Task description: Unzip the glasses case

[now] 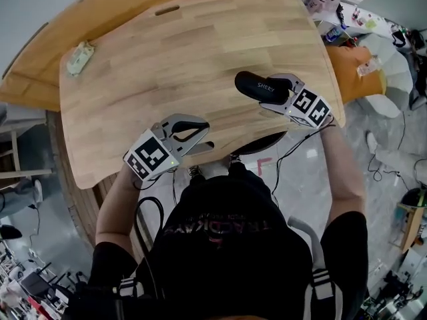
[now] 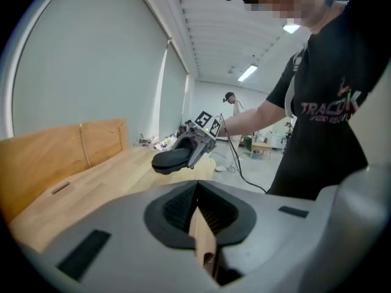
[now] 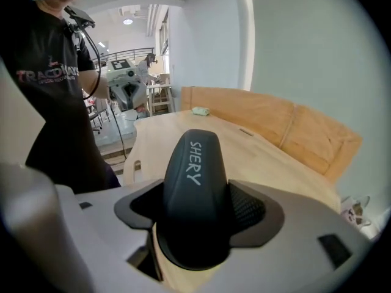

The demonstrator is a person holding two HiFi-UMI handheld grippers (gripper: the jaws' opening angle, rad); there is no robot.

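Observation:
The black glasses case (image 1: pixel 257 85), printed SHERY, is held at one end in my right gripper (image 1: pixel 279 93), shut on it above the right part of the wooden table (image 1: pixel 153 72). In the right gripper view the case (image 3: pixel 195 182) sticks out forward between the pads (image 3: pixel 247 209), its zip not visible. My left gripper (image 1: pixel 203 135) hovers at the table's near edge, its jaws shut with nothing between them. In the left gripper view its jaws (image 2: pixel 198 203) are pressed together and the case (image 2: pixel 173 158) hangs ahead in the right gripper (image 2: pixel 195 140).
A small pale green object (image 1: pixel 80 57) lies at the table's far left corner. A slot (image 1: pixel 167 10) is cut near the far edge. A second wooden panel (image 1: pixel 40 65) stands behind the table. Cables and clutter (image 1: pixel 373 25) cover the floor to the right.

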